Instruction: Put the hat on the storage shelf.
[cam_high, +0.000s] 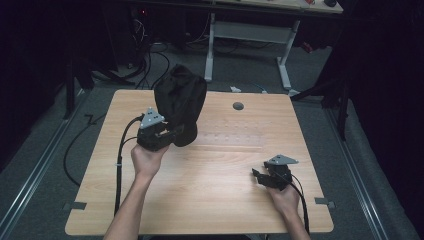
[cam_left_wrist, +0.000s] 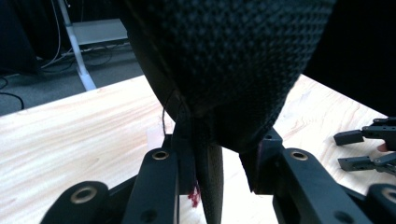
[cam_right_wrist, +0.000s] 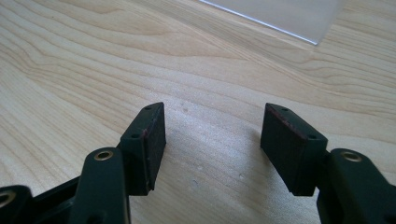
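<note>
A black woven fabric bag (cam_high: 180, 97) is held up above the left half of the wooden table (cam_high: 215, 195), bulging upward from my left gripper (cam_high: 175, 134). In the left gripper view the bag (cam_left_wrist: 224, 60) hangs close in front, and my left gripper (cam_left_wrist: 217, 154) is shut on a fold of its lower edge. Low over the table's right front, my right gripper (cam_high: 256, 176) stands open. The right gripper view shows it (cam_right_wrist: 212, 140) with bare wood between its pads (cam_right_wrist: 154, 140). The right gripper (cam_left_wrist: 357, 149) also appears far right in the left gripper view.
A clear plastic sheet (cam_right_wrist: 289, 14) lies flat on the table ahead of the right gripper. A round grey grommet (cam_high: 238, 106) sits near the far edge. Beyond the table stand a white desk frame (cam_high: 285, 60) and floor cables (cam_high: 150, 55).
</note>
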